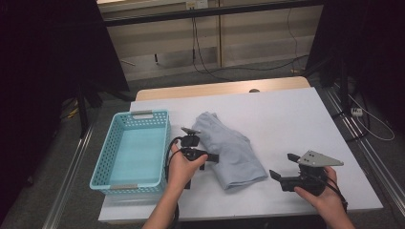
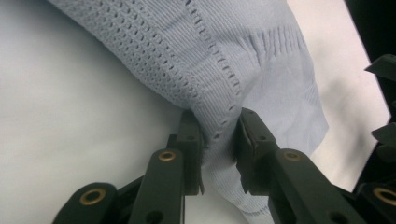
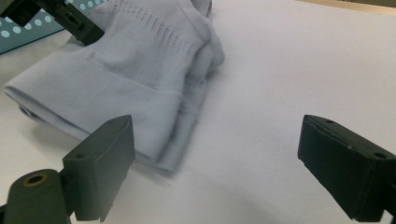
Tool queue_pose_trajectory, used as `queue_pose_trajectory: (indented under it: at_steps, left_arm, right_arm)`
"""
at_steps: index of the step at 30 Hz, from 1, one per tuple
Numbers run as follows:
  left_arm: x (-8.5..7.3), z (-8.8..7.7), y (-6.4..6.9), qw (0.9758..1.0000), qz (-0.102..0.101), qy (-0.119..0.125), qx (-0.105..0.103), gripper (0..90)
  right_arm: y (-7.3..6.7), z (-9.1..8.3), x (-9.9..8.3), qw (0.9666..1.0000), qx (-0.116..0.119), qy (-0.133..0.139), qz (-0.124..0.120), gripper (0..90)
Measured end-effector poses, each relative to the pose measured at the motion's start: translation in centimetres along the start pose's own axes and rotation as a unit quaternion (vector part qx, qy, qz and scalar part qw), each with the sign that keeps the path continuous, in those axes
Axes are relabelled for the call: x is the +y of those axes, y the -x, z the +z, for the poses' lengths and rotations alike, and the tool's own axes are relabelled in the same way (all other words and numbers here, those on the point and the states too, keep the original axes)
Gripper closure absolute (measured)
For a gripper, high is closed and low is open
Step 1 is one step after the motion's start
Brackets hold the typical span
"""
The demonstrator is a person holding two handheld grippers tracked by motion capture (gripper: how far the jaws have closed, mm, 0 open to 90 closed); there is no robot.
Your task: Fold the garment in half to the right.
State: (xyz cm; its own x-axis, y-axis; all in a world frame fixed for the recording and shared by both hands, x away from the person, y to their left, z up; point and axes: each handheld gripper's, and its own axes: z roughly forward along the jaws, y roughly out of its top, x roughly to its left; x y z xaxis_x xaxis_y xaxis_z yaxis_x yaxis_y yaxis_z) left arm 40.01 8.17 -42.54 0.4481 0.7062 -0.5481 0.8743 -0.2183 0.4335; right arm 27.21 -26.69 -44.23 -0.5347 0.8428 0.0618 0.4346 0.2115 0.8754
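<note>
A white table holds a folded pale blue knitted garment, which serves here as the landmark. It lies near the middle of the table, its length running from the far side toward the person, with a ribbed band and rows of small eyelet holes in the knit.

Just to the left of the garment stands a turquoise plastic basket with perforated walls and grey handle grips at its near and far ends. Its inside is bare; the flat bottom shows with nothing lying in it. The basket and the garment do not touch.

The left gripper, held in the person's left hand, sits at the garment's left edge, between the garment and the basket. In the left gripper view its two black jaws are pinched onto a fold of the knit at that edge, the cloth bunched between the pads and lifted a little off the table.

The right gripper, held in the person's right hand, sits to the right of the garment, near its closest end but apart from it. Its jaws stand wide apart with only bare table between them, pointing toward the garment.
</note>
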Motion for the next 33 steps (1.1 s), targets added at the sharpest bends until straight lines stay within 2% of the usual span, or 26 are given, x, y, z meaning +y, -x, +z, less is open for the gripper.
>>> queue_pose_trajectory:
  at_steps: [3, 4, 7, 10, 13, 14, 15, 18, 22, 24, 25, 26, 28, 30, 31, 33]
  left_arm:
    - [0.0, -0.7, -0.6, 0.9999, -0.002, 0.009, 0.013, 71.5]
    - [0.0, -0.7, -0.8, 0.9998, -0.010, 0.009, 0.014, 70.6]
    - [-0.1, -0.5, -1.0, 0.9996, -0.020, 0.014, 0.014, 62.9]
    - [-0.2, -0.4, -1.0, 0.9996, -0.010, 0.022, 0.016, 49.9]
    - [-0.4, -0.1, -0.8, 0.9996, -0.008, 0.024, 0.016, 38.4]
    - [-0.5, 0.0, -0.8, 0.9997, -0.002, 0.020, 0.014, 36.7]
    - [-0.5, 0.1, -0.8, 0.9997, -0.005, 0.019, 0.012, 35.8]
    - [-0.7, 0.2, -0.8, 0.9995, 0.001, 0.022, 0.022, 31.7]
    - [-0.9, 0.2, -0.8, 0.9994, 0.001, 0.028, 0.020, 31.3]
    - [-1.2, 0.4, -0.8, 0.9993, 0.001, 0.037, 0.010, 35.6]
    - [-1.2, 0.5, -0.9, 0.9991, 0.013, 0.038, 0.017, 34.3]
    - [-1.3, 0.6, -0.8, 0.9988, 0.014, 0.043, 0.020, 32.8]
    - [-1.4, 0.7, -0.8, 0.9987, 0.003, 0.049, 0.015, 33.1]
    - [-1.5, 0.8, -0.9, 0.9984, 0.007, 0.055, 0.015, 31.8]
    - [-1.6, 0.8, -0.9, 0.9983, -0.001, 0.057, 0.013, 31.9]
    - [-1.6, 0.9, -0.8, 0.9982, -0.001, 0.058, 0.015, 32.4]
  right_arm:
    - [0.0, 0.1, 0.0, 1.0000, 0.001, -0.001, -0.001, 10.6]
    - [0.0, 0.1, 0.0, 1.0000, 0.001, -0.001, -0.001, 10.6]
    - [-0.1, 0.3, 0.1, 1.0000, 0.003, -0.002, -0.002, 10.6]
    - [-0.2, 0.5, 0.1, 1.0000, 0.005, -0.003, -0.004, 10.6]
    - [-0.3, 0.6, 0.2, 1.0000, 0.007, -0.003, -0.004, 10.6]
    - [-0.3, 0.7, 0.2, 1.0000, 0.008, -0.003, -0.004, 10.6]
    - [-0.3, 0.7, 0.3, 0.9999, 0.009, -0.003, -0.006, 10.6]
    - [-0.4, 0.9, 0.4, 0.9999, 0.012, -0.003, -0.007, 10.6]
    - [-0.5, 1.3, 0.6, 0.9998, 0.017, -0.004, -0.011, 10.6]
    - [-0.6, 1.4, 0.6, 0.9997, 0.019, -0.004, -0.011, 10.6]
    - [-0.6, 1.5, 0.7, 0.9997, 0.021, -0.004, -0.013, 10.6]
    - [-0.7, 1.6, 0.7, 0.9997, 0.022, -0.005, -0.013, 10.6]
    - [-0.7, 1.7, 0.8, 0.9996, 0.023, -0.005, -0.014, 10.6]
    - [-0.8, 1.8, 0.8, 0.9996, 0.023, -0.005, -0.016, 10.6]
    - [-0.8, 1.8, 0.8, 0.9996, 0.022, -0.007, -0.017, 10.6]
    - [-0.9, 1.9, 0.8, 0.9995, 0.023, -0.007, -0.018, 10.6]
